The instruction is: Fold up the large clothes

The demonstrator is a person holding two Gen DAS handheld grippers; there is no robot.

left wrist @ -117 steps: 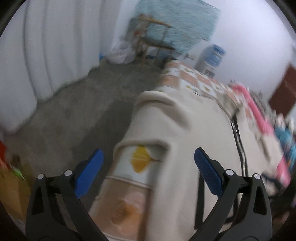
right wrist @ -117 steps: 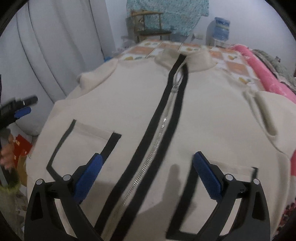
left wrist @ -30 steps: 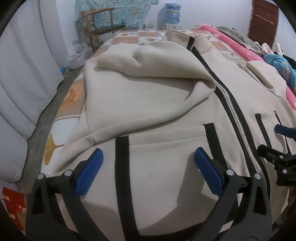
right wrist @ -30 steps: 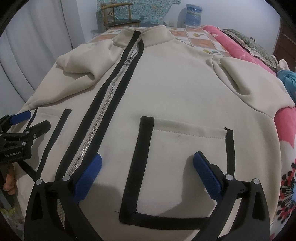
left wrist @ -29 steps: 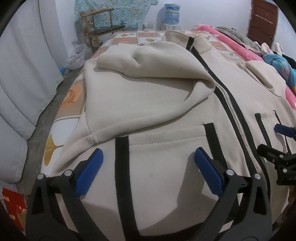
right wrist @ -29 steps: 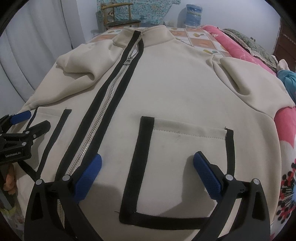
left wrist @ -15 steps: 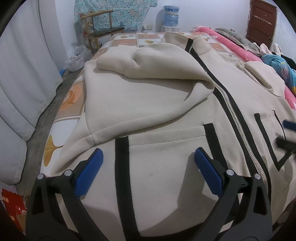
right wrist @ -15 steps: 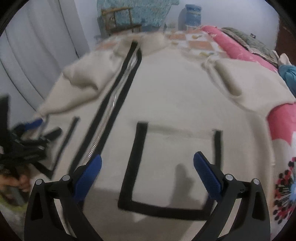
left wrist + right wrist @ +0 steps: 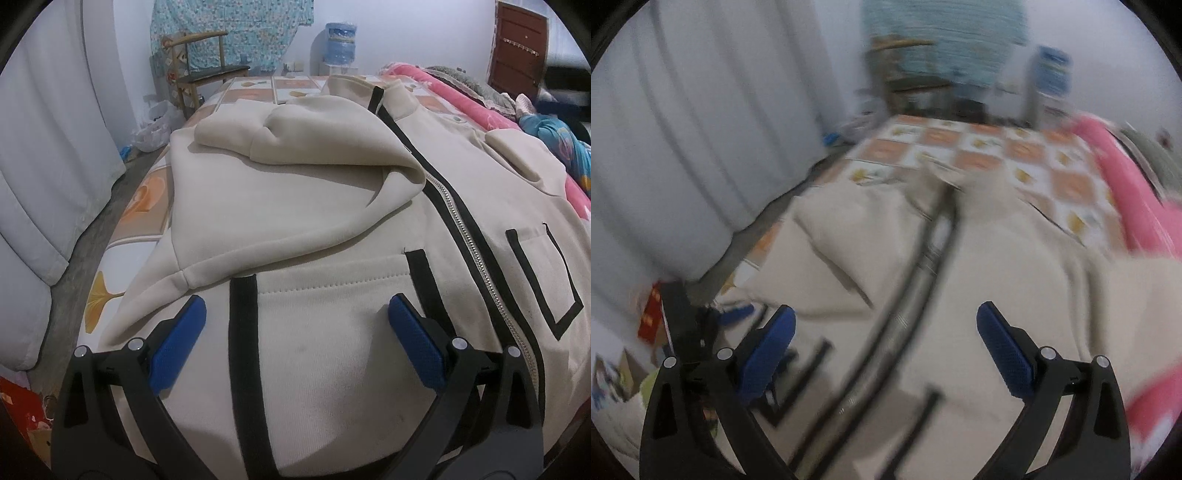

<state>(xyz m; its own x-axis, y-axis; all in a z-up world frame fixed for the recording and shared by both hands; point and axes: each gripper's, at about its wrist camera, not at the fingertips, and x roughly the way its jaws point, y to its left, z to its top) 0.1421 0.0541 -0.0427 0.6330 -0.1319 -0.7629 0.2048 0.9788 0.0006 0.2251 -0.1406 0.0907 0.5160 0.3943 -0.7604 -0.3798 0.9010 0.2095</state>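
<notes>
The left hand-held gripper (image 9: 295, 332) hovers low over the hem end of the cream jacket (image 9: 280, 206), its blue pads spread wide with nothing between them, straddling the black-trimmed pocket (image 9: 332, 291) on that side. The right hand-held gripper (image 9: 884, 334) is likewise spread and empty, held higher above the jacket; its view is smeared, so its exact height over the cloth cannot be judged.

The jacket lies front-up on the bed (image 9: 147, 199), zipper (image 9: 461, 229) closed, collar at the far end. On the left of the zipper, the sleeve (image 9: 303, 158) is already folded in across the chest, its cuff end lying just beside the zipper. The other sleeve, on the zipper's right, looks not yet brought in.

The chief risk, as I judge it, is the thick fleece: a pinch at the hem may catch only the top layer, so the lift would peel the front away from the back. A quick lift could also let the folded sleeve slide off toward the floor. The hem overhangs the bed edge, so the whole garment may drag when pulled.
</notes>
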